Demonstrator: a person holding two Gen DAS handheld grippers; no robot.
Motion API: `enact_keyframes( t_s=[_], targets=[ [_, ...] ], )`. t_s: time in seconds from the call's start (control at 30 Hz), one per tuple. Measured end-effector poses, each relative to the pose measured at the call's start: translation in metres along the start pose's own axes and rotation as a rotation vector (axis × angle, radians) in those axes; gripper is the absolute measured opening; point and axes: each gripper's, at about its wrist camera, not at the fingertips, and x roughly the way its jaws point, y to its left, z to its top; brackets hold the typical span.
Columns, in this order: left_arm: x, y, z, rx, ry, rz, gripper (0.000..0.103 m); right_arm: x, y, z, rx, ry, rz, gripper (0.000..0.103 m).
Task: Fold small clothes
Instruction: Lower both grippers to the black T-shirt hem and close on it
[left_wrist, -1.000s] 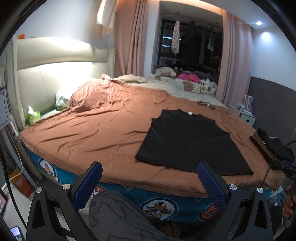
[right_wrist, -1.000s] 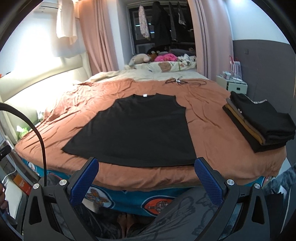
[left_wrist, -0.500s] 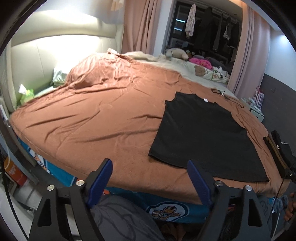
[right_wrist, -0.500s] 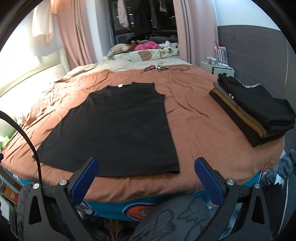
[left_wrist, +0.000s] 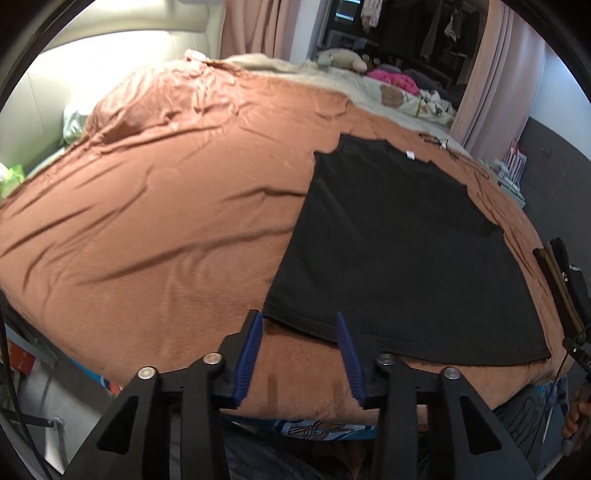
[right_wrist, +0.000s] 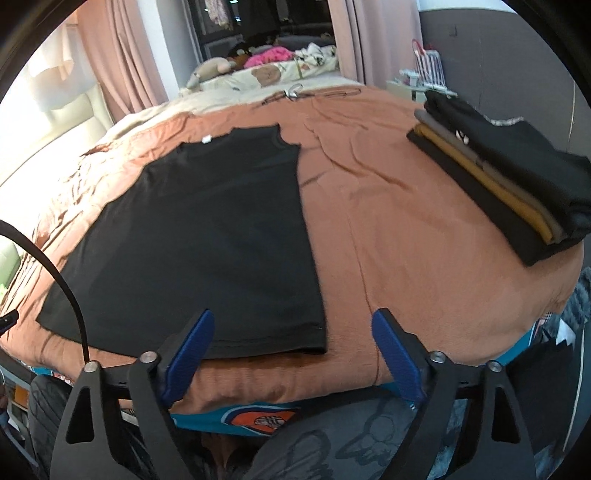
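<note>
A black sleeveless top (left_wrist: 399, 243) lies spread flat on the brown bedspread (left_wrist: 155, 221), hem toward me, a white label at its neck. My left gripper (left_wrist: 300, 325) hovers at the top's near left hem corner; its jaws are closing, the hem edge lies between the blue tips, and the pads do not press it. In the right wrist view the same top (right_wrist: 207, 236) fills the left half. My right gripper (right_wrist: 293, 321) sits over the near right hem corner, jaws closing but wide, nothing pinched.
A stack of folded clothes (right_wrist: 506, 173) rests at the bed's right edge, with a small white rack (right_wrist: 424, 70) behind it. Stuffed toys and pink fabric (right_wrist: 273, 55) lie at the far end, a dark cord (right_wrist: 306, 92) before them. A person's patterned trousers (right_wrist: 362, 443) show below.
Both grippers came down and forward to the near hem of the black top. The left jaws narrowed a lot, the right jaws a little.
</note>
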Motion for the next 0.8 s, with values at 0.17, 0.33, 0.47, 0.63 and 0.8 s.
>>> enact_keyframes(
  t_s=[0.17, 0.33, 0.47, 0.63, 0.8],
  targets=[
    [0.023, 0.002, 0.006, -0.007, 0.045, 0.013, 0.038, 0.014, -0.012, 0.008, 0.029, 0.041, 0.016, 0.072],
    [0.046, 0.008, 0.011, -0.031, 0.085, 0.028, 0.037, 0.03, -0.026, 0.013, 0.059, 0.063, 0.049, 0.067],
    [0.059, 0.018, 0.011, -0.062, 0.115, 0.039, 0.034, 0.038, -0.035, 0.016, 0.083, 0.077, 0.078, 0.064],
    [0.062, 0.024, 0.006, -0.083, 0.121, 0.023, 0.033, 0.041, -0.045, 0.016, 0.104, 0.078, 0.107, 0.064],
    [0.064, 0.025, 0.007, -0.099, 0.115, 0.012, 0.029, 0.047, -0.047, 0.018, 0.146, 0.085, 0.16, 0.055]
  ],
)
